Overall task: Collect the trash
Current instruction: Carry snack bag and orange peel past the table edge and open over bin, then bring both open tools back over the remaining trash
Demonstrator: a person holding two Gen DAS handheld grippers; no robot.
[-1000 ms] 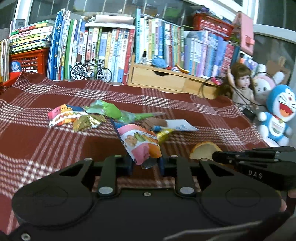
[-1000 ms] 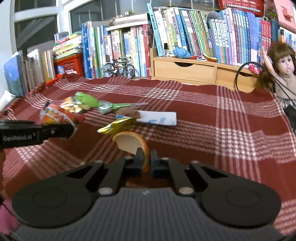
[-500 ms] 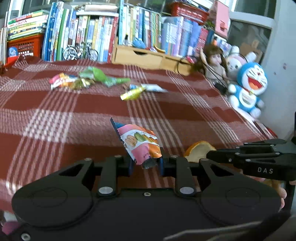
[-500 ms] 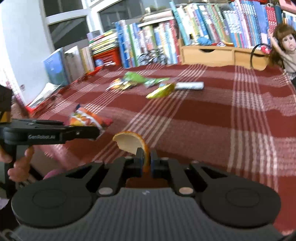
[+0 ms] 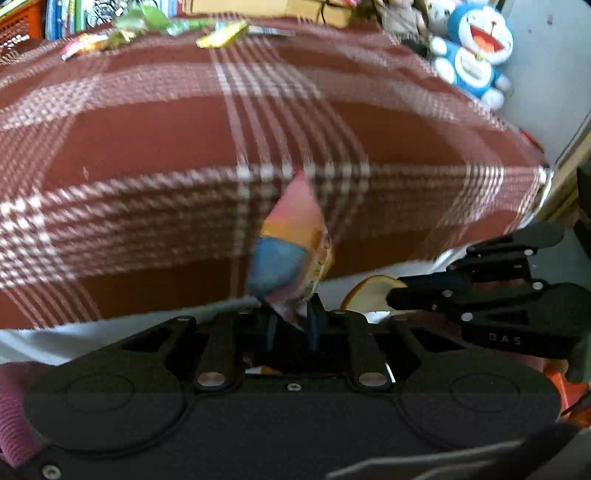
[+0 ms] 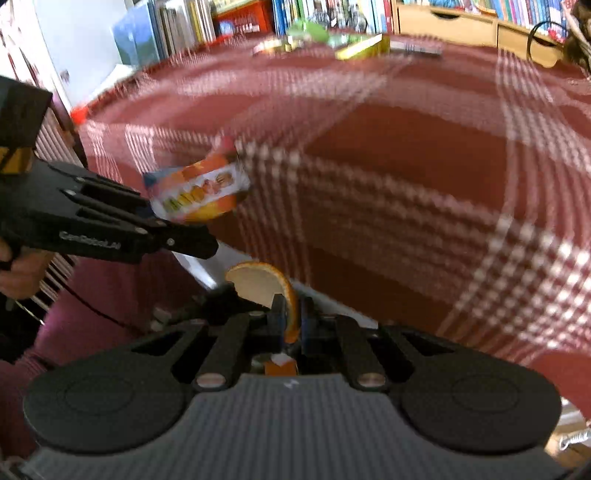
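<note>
Wrapper [image 5: 291,254] pinched in left tool [image 5: 291,325] — peel [image 6: 266,286] (orange) clamped in right tool [image 6: 293,323].

Wide bare plaid tablecloth [image 5: 155,140] ahead; wrappers [image 5: 218,33] at twelve o'clock, Doraemon plush [image 5: 476,55] at two.

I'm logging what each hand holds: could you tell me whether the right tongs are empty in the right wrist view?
No, the right tongs are shut on an orange peel that sticks up between them.

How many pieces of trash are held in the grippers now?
2. A snack wrapper is clamped in the left gripper, and an orange peel is clamped in the right gripper. More trash lies far back on the tablecloth.
</note>
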